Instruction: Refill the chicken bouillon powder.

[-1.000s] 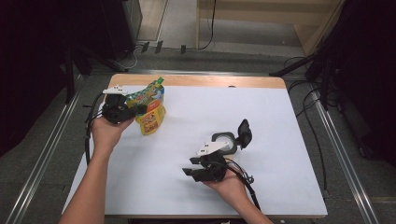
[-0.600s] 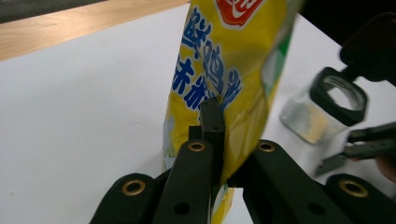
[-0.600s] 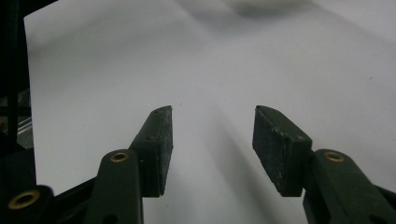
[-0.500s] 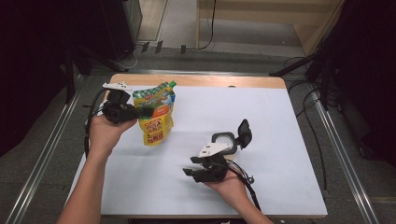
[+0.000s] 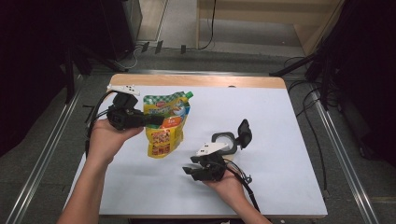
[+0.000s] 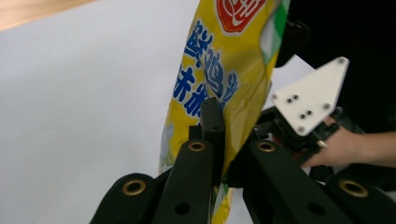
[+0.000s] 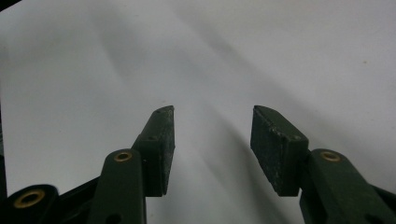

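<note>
A yellow spouted pouch [image 5: 166,128] with a green cap and blue print hangs lifted above the white table [image 5: 280,130], left of centre. My left gripper [image 5: 156,120] comes in from its left and is shut on its upper edge. In the left gripper view the jaws [image 6: 226,135] pinch the crumpled side of the pouch [image 6: 219,79]. My right gripper [image 5: 189,169] rests low near the table's front middle, pointing left. Its jaws [image 7: 212,135] stand open over the bare white surface with nothing between them. Past the pouch, the left gripper view shows the right gripper's white plate [image 6: 310,98].
The table has a wooden far edge [image 5: 201,80] and metal rails [image 5: 345,154] along both sides. Cables [image 5: 303,88] trail on the floor beyond the right rail. A black cable [image 5: 245,186] runs back from the right gripper.
My left gripper has carried the pouch up and toward the table's middle, and the pouch now hangs more upright. The right gripper has stayed where it was.
</note>
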